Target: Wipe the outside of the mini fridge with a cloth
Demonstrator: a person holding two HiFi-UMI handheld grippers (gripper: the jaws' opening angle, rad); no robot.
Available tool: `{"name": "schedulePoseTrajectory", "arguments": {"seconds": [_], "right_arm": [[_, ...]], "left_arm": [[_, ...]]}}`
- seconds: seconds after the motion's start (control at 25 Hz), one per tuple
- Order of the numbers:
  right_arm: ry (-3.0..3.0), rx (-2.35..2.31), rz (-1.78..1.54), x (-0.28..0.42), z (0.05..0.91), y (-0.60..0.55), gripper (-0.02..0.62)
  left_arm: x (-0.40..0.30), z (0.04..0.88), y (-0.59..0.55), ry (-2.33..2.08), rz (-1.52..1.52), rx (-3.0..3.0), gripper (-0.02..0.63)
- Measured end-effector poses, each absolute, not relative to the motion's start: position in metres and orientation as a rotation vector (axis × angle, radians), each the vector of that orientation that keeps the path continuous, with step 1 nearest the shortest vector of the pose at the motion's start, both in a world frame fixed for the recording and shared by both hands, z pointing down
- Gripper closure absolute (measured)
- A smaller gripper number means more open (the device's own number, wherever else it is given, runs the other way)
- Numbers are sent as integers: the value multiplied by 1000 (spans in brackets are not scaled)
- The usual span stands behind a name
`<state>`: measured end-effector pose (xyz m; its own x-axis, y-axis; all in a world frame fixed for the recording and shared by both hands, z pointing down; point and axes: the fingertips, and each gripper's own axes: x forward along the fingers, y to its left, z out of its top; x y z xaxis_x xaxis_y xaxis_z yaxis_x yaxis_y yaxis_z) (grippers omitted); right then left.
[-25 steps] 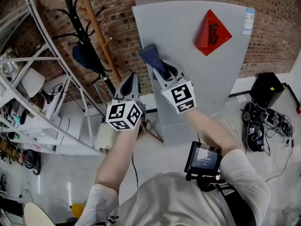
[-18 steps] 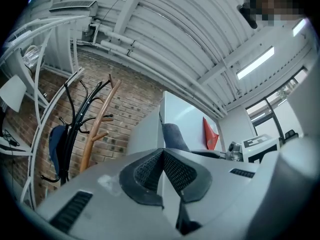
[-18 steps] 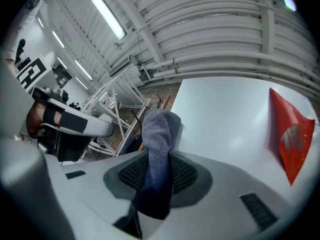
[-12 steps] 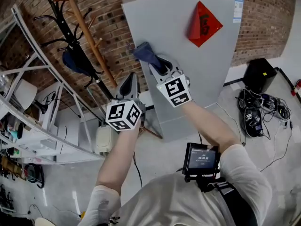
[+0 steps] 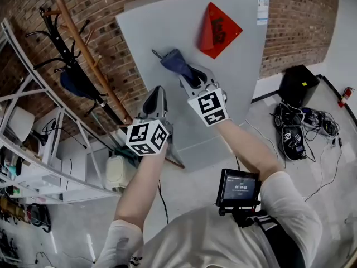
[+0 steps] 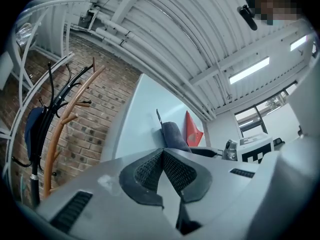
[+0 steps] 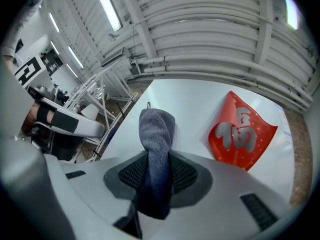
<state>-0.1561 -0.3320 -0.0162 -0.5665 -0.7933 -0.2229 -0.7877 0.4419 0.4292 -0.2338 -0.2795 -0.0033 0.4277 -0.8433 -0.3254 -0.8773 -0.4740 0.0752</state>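
The grey mini fridge stands against the brick wall, its flat top face toward me. My right gripper is shut on a blue-grey cloth, and the cloth's bunched end presses on the fridge left of a red diamond sticker. My left gripper hovers lower left of the cloth, near the fridge's left side; its jaws meet with nothing between them. From the left gripper view the cloth lies ahead on the fridge.
A wooden coat rack with dark items leans left of the fridge. White metal shelving fills the left side. A black box and a tangle of cables lie on the floor at right.
The right gripper and its cloth have shifted up and rightward on the fridge, closer to the red sticker. The head view has swung, so the fridge sits further left. Left gripper holds steady.
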Motion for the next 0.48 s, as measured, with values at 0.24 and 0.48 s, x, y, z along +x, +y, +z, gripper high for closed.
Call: {"name": "schedulePoseTrajectory", "arguments": {"seconds": [0.24,0.48], "right_arm": [[-2676,1426,-830,-117,-19,-338,482],[-2661,1426,-854,-77,-16,-345,482]], "left_arm": [[-191,-6,-295,1536,491,-2577,603],[-149,-2,-308,1516,481,-2604,603]]}}
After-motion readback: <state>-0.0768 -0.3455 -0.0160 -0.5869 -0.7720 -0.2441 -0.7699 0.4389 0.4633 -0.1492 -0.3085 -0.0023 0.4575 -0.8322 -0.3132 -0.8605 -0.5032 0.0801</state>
